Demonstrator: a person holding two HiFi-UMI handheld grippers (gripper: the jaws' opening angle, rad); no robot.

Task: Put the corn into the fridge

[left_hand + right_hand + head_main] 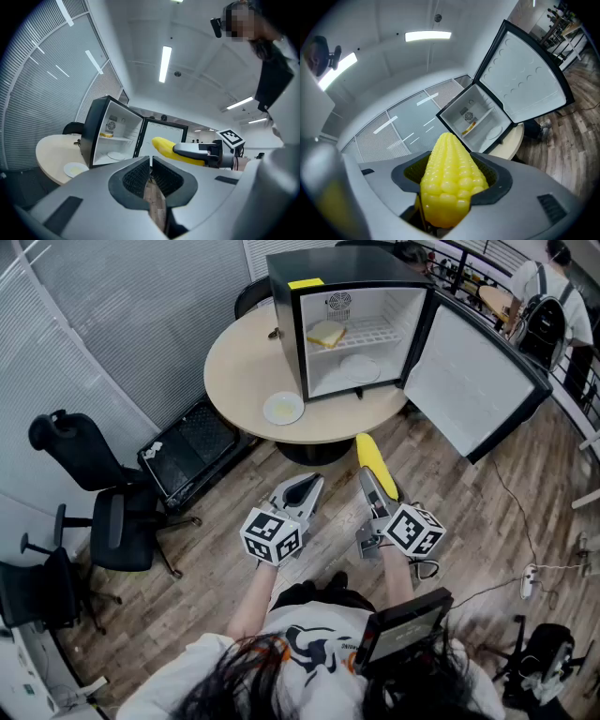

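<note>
Corn [373,457] is pinched between the jaws of the right hand-held gripper [377,480] and held level over the wood floor [469,512], short of the counter [234,362]. The left hand-held gripper [311,484] is pressed together and empty. The fridge [281,277] is stood on the counter, its door [473,381] swung open, with a plate [283,409] set beside it.

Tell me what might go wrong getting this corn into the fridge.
The right gripper holds the corn by one end, with much of it past the jaws, so it may pivot or slip. Inside the fridge, a bread slice lies on the shelf and a plate on the bottom; the long cob could knock them. The open door stands on that gripper's side and might get clipped.
</note>
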